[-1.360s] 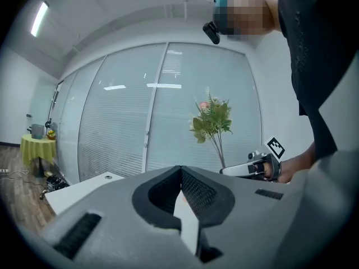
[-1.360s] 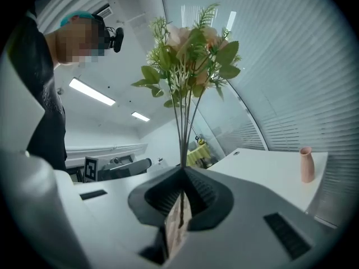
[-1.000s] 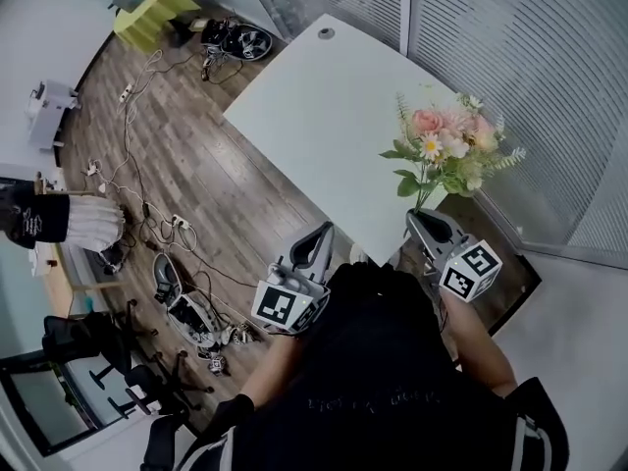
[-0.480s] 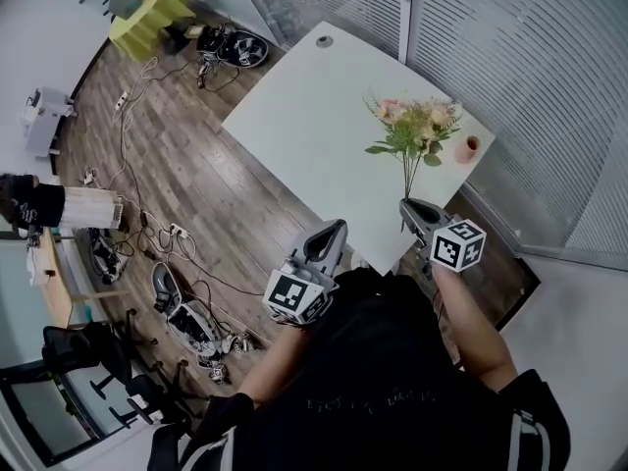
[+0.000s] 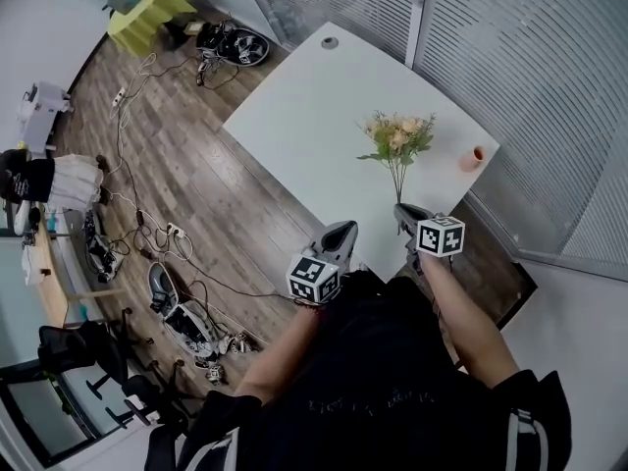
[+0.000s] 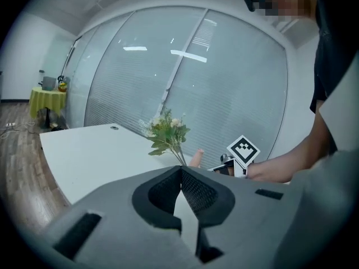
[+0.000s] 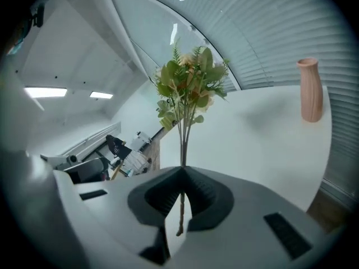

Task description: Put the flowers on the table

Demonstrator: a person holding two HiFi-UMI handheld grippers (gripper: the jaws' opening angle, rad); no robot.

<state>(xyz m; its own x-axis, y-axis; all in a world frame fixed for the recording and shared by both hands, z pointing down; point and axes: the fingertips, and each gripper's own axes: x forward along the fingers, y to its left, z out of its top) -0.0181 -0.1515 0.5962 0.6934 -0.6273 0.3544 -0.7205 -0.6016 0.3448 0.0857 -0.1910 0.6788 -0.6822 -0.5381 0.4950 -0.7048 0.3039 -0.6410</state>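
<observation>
A bunch of pink, cream and green flowers (image 5: 396,139) stands upright over the white table (image 5: 304,116). My right gripper (image 5: 402,210) is shut on the thin stems, at the table's near edge. In the right gripper view the stems (image 7: 182,144) run up from between the closed jaws of the right gripper (image 7: 182,171) to the blooms (image 7: 188,83). My left gripper (image 5: 345,228) hangs left of it, beside the table edge. Its jaws are shut with nothing in them. The left gripper view shows the left gripper (image 6: 180,171) aimed at the flowers (image 6: 167,133).
A small pink vase (image 5: 476,156) stands near the table's right edge, also in the right gripper view as the vase (image 7: 310,88). Glass walls with blinds (image 5: 530,77) run behind the table. Cables and gear (image 5: 186,312) litter the wooden floor at left.
My right gripper has carried the flowers away from the head camera, out over the table; the bunch looks smaller now. My left gripper has drifted right, staying shut.
</observation>
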